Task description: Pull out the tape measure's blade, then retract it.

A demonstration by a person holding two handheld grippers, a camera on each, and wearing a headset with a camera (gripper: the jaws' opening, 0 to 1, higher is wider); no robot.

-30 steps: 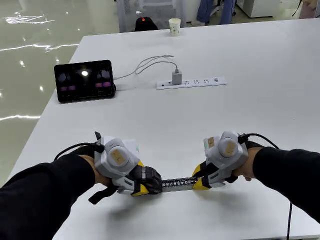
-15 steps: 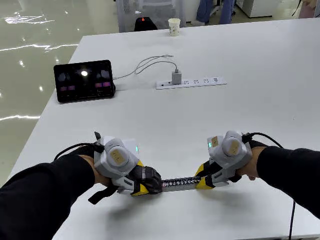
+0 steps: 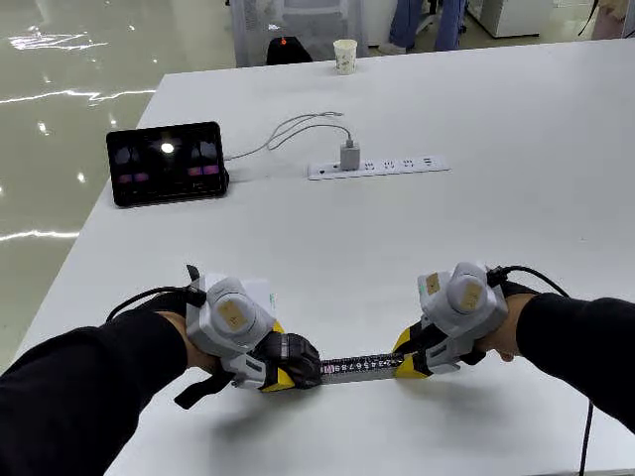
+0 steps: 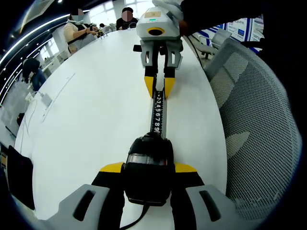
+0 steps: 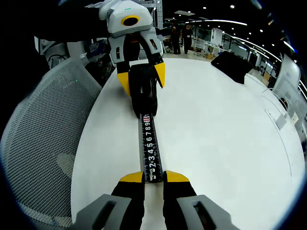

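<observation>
My left gripper [image 4: 148, 168] is clenched on the case [image 3: 298, 359], low on the near side of the table [image 3: 476, 198]. My right gripper [image 5: 152, 178] pinches the tip of the blade [image 5: 147, 143], and a short run lies flat between them. The case looks hard and weighty, so I'd grip its flat sides. The blade is thin, springy steel and will likely snap back, so hold the tip firmly.

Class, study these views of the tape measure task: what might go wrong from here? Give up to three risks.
1. The right gripper pinches the blade only at its tip; if it slips, the blade may snap back into the case.
2. The left gripper clamps the rounded case by its sides; a harder pull might twist it loose.
3. Both work near the edge of the table, so a dropped case might fall off.
</observation>
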